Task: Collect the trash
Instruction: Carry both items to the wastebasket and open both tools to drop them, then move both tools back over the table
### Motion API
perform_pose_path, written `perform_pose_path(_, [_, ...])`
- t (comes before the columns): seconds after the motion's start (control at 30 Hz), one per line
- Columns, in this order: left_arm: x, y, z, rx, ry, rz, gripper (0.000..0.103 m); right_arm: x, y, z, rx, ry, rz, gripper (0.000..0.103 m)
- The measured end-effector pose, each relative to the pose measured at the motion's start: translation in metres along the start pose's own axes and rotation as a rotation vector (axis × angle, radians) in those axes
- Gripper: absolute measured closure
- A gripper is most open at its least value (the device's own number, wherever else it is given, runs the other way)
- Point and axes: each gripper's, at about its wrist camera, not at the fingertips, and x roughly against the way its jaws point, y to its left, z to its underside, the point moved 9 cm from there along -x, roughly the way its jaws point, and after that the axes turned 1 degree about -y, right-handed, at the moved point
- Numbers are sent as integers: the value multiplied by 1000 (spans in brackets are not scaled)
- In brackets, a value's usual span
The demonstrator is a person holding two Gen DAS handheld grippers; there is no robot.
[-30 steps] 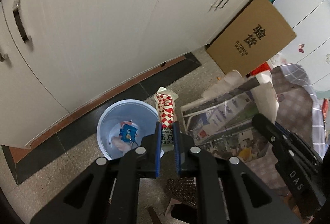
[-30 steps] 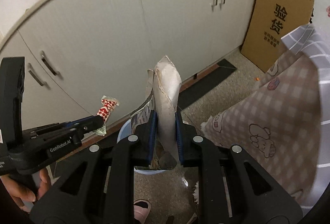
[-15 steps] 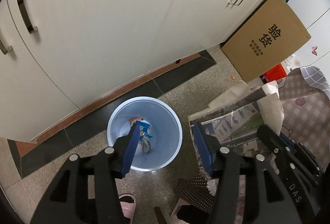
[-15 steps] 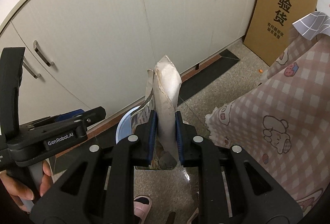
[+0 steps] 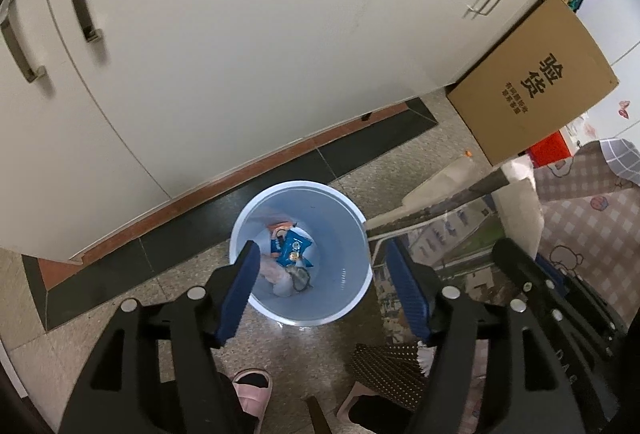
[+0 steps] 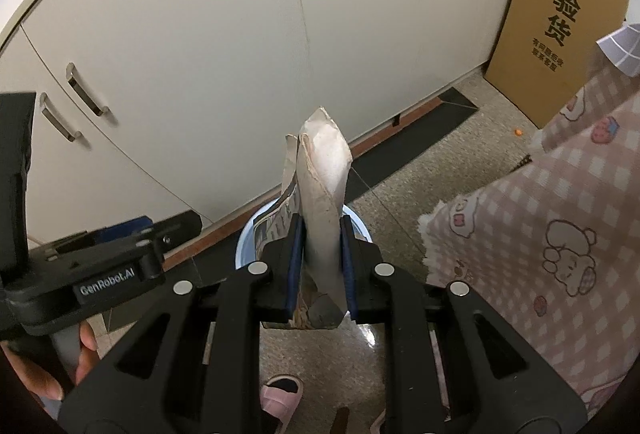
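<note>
I was looking straight down through my left gripper [image 5: 320,290], whose jaws stood wide apart with nothing between them. Between the blue pads sat the pale blue trash bin [image 5: 352,218], on speckled floor near the dark strip at the foot of the white cabinets [image 5: 240,34]. Inside the bin lay a blue snack wrapper [image 5: 292,248] and some pale crumpled scraps. At three o'clock from the bin, a folded newspaper [image 5: 452,230] reached in from the right.

In the right wrist view, my right gripper [image 6: 320,262] was clamped tight on that newspaper [image 6: 324,202], which stood upright between the jaws. The bin's rim [image 6: 250,234] peeked out just behind the paper, at twelve o'clock from the gripper. My left gripper [image 6: 120,250] showed at nine o'clock. A checked pink cloth [image 6: 540,234] filled the right side, and a cardboard box [image 6: 560,22] leaned against the cabinets at two o'clock.

I judged the step in hand to be dropping trash into the bin: the left side looked finished, the right still loaded. The next move called for centring the newspaper over the bin's mouth and tipping it downward before releasing. The paper looked broad against the opening, so it might catch on the rim.
</note>
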Motion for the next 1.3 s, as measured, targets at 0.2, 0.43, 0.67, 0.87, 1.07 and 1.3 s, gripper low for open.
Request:
perform_pose_path(0.2, [8,14,-5,37,-26,-22,38,-2,12,-14,-33,-43,-56,52])
perform_pose_path(0.43, [13,11,-4,39,-32,-14,38,0,8,-10,-33,-41,-39,52])
perform_pose_path(0.67, [27,-2,-3,25,-43,3,38,20,3,-9,-38,-63,-31,51])
perform_pose_path(0.87, [59,-21,-7,7,-96,24,38,62,0,-21,-50,-127,-59,51])
perform_pose_path(1.07, [108,-60,-9,-20,-162,103,34,124,-11,-36,-89,-223,-111,50])
perform_pose_path(1.3, [160,-140,-1,-139,-231,197,31,217,-67,-40,-136,-365,-80,47])
